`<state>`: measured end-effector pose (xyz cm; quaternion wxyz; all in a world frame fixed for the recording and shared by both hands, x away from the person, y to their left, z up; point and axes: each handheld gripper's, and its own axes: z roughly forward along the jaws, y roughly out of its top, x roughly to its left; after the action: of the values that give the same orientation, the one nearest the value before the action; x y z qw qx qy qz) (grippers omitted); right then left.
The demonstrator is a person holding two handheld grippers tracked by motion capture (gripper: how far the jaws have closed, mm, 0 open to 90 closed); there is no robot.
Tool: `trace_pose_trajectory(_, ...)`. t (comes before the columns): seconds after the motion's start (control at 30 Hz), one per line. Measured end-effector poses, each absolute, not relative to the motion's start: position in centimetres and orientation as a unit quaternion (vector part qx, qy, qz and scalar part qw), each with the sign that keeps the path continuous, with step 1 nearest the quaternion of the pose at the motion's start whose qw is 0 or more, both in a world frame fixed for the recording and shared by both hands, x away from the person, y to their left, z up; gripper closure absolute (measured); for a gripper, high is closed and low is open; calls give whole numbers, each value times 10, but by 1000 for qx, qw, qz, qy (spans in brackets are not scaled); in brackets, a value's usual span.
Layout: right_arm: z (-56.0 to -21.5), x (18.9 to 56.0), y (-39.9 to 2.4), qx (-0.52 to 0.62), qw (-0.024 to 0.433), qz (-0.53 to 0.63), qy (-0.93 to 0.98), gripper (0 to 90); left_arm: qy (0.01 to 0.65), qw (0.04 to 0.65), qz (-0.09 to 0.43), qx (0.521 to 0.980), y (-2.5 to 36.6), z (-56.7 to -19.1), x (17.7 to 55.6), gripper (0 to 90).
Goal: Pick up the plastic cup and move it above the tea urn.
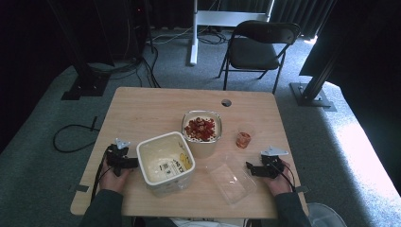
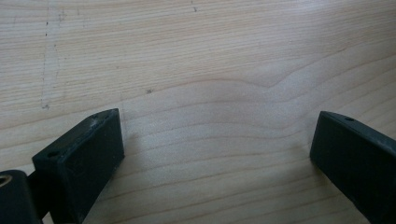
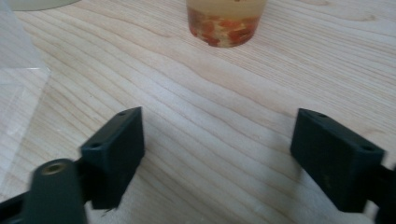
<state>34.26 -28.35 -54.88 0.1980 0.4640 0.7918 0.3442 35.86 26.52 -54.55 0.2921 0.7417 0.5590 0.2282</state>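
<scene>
My left gripper rests at the table's left front, just left of a white square tub with a yellow label. In its own view the left gripper stands open over bare wood. My right gripper sits at the right front, beside a clear plastic lid. Seen from its own camera, the right gripper is open with nothing between the jaws. A small cup of red pieces stands ahead of it, and the clear lid lies to its left.
A clear container of red and white food stands mid-table, with the small cup to its right. A cable hole is near the wooden table's far edge. A folding chair stands beyond.
</scene>
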Motion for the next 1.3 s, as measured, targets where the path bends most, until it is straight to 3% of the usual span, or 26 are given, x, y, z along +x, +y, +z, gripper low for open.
trace_pose_trajectory(0.1, -548, 341, -284, 468, 200, 342, 790, 274, 559, 292, 228, 741, 265, -546, 359, 33)
trace_pose_trajectory(0.13, -545, 339, -285, 474, 200, 336, 789, 346, 559, 292, 228, 741, 265, -546, 359, 33)
trace_pose_trajectory(0.23, -542, 336, -284, 480, 206, 326, 788, 401, 560, 292, 229, 741, 265, -546, 359, 33)
trace_pose_trajectory(0.67, -482, 274, -274, 457, 248, 382, 764, 474, 560, 292, 229, 741, 265, -546, 359, 33)
trace_pose_trajectory(0.9, -475, 251, -265, 428, 210, 395, 785, 522, 560, 292, 228, 741, 265, -545, 359, 33)
trace_pose_trajectory(1.3, -500, 260, -252, 409, 150, 364, 823, 691, 560, 292, 228, 741, 265, -545, 359, 33)
